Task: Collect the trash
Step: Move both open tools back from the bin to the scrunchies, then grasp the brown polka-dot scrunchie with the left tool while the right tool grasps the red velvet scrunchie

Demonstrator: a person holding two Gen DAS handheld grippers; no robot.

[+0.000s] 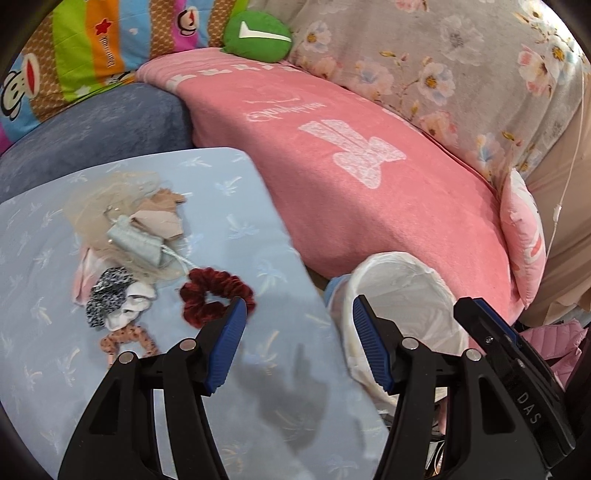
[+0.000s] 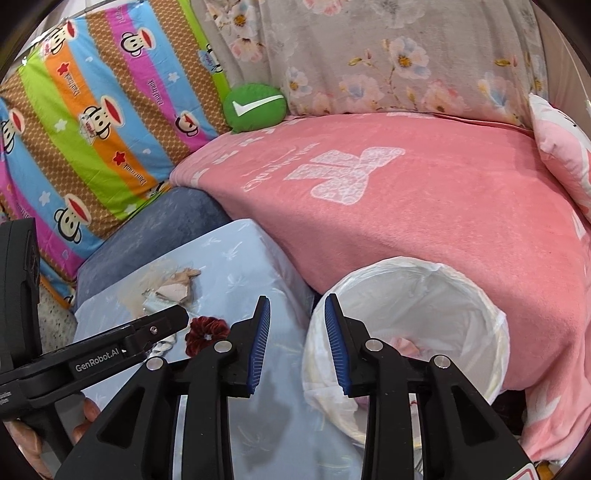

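A pile of trash lies on the light blue table (image 1: 240, 229): torn brown cardboard scraps (image 1: 159, 218), a pale blue packet (image 1: 135, 243), sheer beige netting (image 1: 99, 206), a black-and-white cloth (image 1: 107, 295), white tissue (image 1: 135, 304) and a spotted orange band (image 1: 127, 338). A dark red scrunchie (image 1: 216, 295) lies nearest my left gripper (image 1: 299, 343), which is open and empty just right of it. My right gripper (image 2: 297, 343) is open and empty at the near rim of the white-lined bin (image 2: 406, 332). The bin also shows in the left wrist view (image 1: 406, 302). The scrunchie shows in the right wrist view (image 2: 205, 332).
A pink blanket (image 1: 369, 192) covers the sofa behind the table and bin. A blue cushion (image 1: 96, 129), a striped cartoon pillow (image 2: 92, 129), a green round cushion (image 1: 256, 33) and a floral cover (image 1: 461, 74) lie behind. The left gripper's body (image 2: 110, 350) crosses the right view.
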